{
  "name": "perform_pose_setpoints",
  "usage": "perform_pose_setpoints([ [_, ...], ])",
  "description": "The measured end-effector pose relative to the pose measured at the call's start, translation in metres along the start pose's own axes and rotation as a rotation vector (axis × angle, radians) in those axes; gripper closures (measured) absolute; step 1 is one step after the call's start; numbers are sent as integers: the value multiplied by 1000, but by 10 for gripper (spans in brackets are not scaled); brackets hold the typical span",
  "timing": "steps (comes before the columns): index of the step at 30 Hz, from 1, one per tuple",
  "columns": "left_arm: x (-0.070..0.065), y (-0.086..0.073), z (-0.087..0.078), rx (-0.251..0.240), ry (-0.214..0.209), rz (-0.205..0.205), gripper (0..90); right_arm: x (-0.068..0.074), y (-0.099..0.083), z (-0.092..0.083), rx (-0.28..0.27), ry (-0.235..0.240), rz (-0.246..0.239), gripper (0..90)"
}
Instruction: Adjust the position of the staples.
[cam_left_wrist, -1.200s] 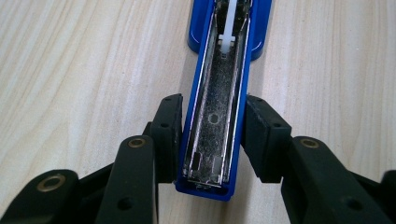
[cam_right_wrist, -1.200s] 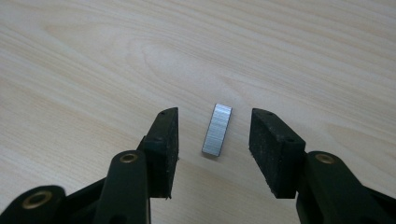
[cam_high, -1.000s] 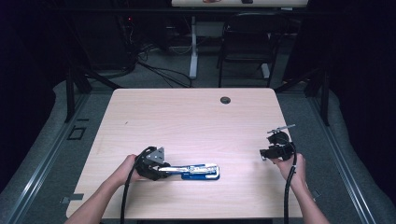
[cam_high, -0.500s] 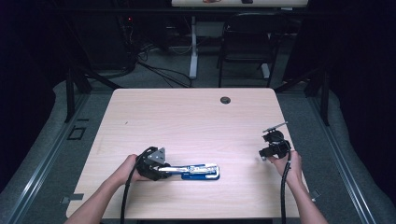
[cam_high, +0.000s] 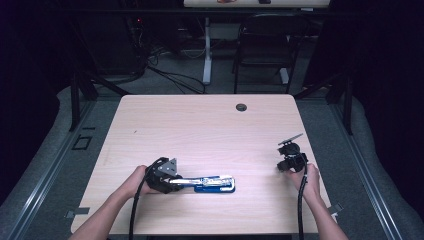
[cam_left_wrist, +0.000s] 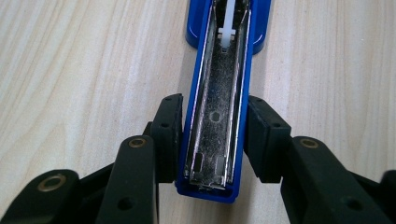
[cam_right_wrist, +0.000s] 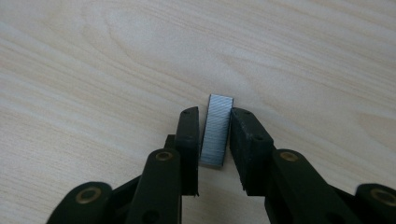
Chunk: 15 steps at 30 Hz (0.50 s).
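A blue stapler (cam_high: 212, 183) lies near the table's front edge, swung open, with its metal staple channel (cam_left_wrist: 217, 93) facing up. My left gripper (cam_high: 187, 181) is shut on the blue rear end of that open arm, and both pads (cam_left_wrist: 170, 135) press its sides. At the right, my right gripper (cam_high: 284, 168) points down at the table. A short silver staple strip (cam_right_wrist: 217, 126) lies between its jaws (cam_right_wrist: 215, 135), slightly askew. Those jaws have just been closing, and the pads (cam_right_wrist: 189, 140) now touch the strip's long sides.
The light wooden table (cam_high: 200, 130) has a dark cable grommet (cam_high: 241, 107) near its far edge. A chair (cam_high: 262, 55) and cables stand on the floor behind it. Black cables trail from both grippers toward the front edge.
The right gripper has shifted slightly to the left and lower over the table. The left gripper and the stapler have stayed put.
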<state>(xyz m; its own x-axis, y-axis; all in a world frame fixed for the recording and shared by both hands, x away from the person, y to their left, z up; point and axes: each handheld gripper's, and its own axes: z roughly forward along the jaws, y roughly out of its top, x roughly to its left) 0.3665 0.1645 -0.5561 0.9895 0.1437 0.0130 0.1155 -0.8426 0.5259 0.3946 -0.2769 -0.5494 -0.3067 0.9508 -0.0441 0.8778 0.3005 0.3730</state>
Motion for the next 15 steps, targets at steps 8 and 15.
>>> perform_pose_setpoints([
  [8,1,-1,0,-7,-6,1,605,-2,-1,-5,-15,-2,-13,779],
  [15,-1,0,1,-3,5,3,605,-2,-2,-13,-36,13,-21,779],
])
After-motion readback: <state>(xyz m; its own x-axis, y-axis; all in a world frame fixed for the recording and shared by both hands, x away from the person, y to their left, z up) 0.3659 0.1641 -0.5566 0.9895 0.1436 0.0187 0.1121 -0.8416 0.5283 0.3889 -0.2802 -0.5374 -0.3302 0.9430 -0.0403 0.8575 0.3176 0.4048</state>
